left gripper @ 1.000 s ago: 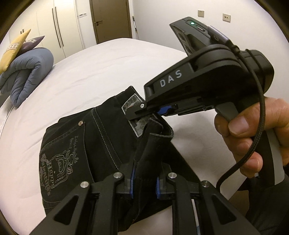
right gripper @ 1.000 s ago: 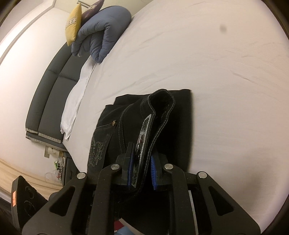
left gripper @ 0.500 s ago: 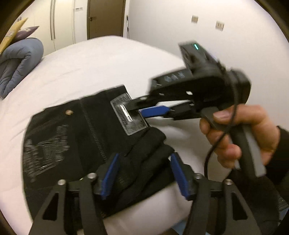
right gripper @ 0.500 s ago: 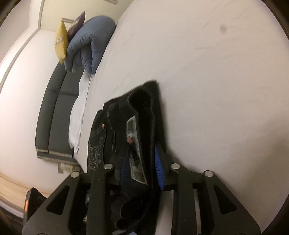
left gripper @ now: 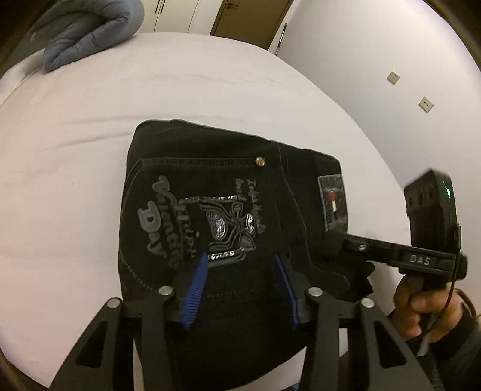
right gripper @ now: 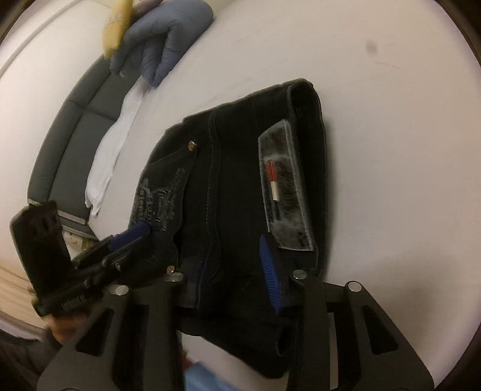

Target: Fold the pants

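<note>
Black pants (left gripper: 210, 180) lie folded flat on the white bed (left gripper: 90, 105), the printed back pocket up and a grey waist patch (left gripper: 333, 201) to the right. My left gripper (left gripper: 240, 285) hovers over the pocket print. Its blue pads are apart and closing, with only flat cloth below them. In the right wrist view the pants (right gripper: 234, 168) run up the frame. My right gripper (right gripper: 228, 270) straddles the waist end near the patch (right gripper: 285, 186), jaws apart and closing, pads not pressing. A hand (left gripper: 421, 309) holds the right gripper (left gripper: 342, 245).
A rolled blue-grey quilt (left gripper: 90, 30) lies at the bed's far end, with a yellow cushion (right gripper: 117, 21) beside it. A grey padded headboard (right gripper: 69, 135) and a white sheet fold (right gripper: 114, 150) border the bed. A wall (left gripper: 360, 45) stands close on the right.
Both grippers let go of the raised waistband and opened. The pants dropped flat on the bed. My left gripper rolled and slid over to the pocket print.
</note>
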Tool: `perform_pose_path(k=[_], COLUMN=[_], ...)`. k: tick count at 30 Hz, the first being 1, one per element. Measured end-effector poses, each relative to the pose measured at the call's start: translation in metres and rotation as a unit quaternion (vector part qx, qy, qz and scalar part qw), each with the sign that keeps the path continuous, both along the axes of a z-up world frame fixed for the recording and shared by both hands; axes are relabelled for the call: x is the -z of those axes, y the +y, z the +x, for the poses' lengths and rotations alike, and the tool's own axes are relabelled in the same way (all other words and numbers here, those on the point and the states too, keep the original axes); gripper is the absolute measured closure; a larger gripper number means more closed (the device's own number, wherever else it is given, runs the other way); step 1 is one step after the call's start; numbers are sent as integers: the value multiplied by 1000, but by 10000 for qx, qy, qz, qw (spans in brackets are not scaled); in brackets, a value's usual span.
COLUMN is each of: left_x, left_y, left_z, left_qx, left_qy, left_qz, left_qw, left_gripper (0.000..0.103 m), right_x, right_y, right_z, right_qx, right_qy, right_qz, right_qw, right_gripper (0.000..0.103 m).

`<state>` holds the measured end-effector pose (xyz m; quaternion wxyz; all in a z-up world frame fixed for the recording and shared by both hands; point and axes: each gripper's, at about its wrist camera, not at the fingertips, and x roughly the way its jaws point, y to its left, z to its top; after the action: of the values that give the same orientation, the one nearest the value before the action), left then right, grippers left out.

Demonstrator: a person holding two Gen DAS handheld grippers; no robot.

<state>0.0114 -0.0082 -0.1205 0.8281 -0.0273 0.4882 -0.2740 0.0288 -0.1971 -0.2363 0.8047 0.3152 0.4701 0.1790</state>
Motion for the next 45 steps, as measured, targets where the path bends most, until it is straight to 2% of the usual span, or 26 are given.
perform_pose_path(k=[2, 3, 7, 9, 11, 14, 19, 23, 26, 29, 32, 36, 42, 44, 45], left_x=[-7, -10, -29, -25, 0, 8, 12, 14, 15, 20, 22, 23, 23, 23, 23], left_y=[3, 4, -2, -13, -21, -18, -6, 2, 2, 5, -4, -2, 0, 0, 0], left_z=[9, 16, 65, 88, 101, 83, 19, -25, -33, -31, -27, -25, -19, -21, -22], left_qx=[-9, -40, -170, -133, -46, -5, 215, 158, -7, -52, -37, -69, -99, -88, -83], left_qy=[-87, -141, -536, -626, -418, -508, -742, -932, -800, -737, -718, -686, -640, -648, -646], left_qz=[22, 44, 167, 489, 905, 1047, 1102, 1212, 1179, 1205, 1275, 1264, 1190, 1184, 1175], left_qw=[10000, 9999, 9983, 9967, 9950, 9932, 9909, 9881, 9898, 9900, 9892, 9896, 9908, 9908, 9909], left_gripper=[57, 57, 57, 57, 57, 57, 56, 55, 54, 54, 53, 52, 52, 52, 52], right_x=[3, 5, 7, 8, 10, 9, 8, 2, -11, -27, -18, -9, -28, -38, -46], right_y=[-5, -9, -9, -10, -8, -7, -3, 0, 7, 16, 27, 30, 35, 28, 23], right_z=[-7, -9, -5, -2, -3, -3, -6, -9, -13, -24, -38, -53, -50, -52, -55], right_qx=[126, 218, 219, 248, 288, 343, 336, 328, 431, 343, 208, 282, 258, 378, 502], right_qy=[-83, -70, 26, 57, 58, 37, 0, -5, 74, -121, -48, -458, -373, -430, -516], right_qz=[269, 419, 262, 253, 177, 162, 72, -51, -141, -80, -285, -192, -402, -310, -309], right_qw=[9995, 9989, 9994, 9994, 9994, 9993, 9994, 9994, 9989, 9993, 9994, 9984, 9982, 9979, 9969], right_gripper=[71, 76, 85, 87, 89, 89, 89, 89, 88, 86, 86, 86, 85, 78, 66])
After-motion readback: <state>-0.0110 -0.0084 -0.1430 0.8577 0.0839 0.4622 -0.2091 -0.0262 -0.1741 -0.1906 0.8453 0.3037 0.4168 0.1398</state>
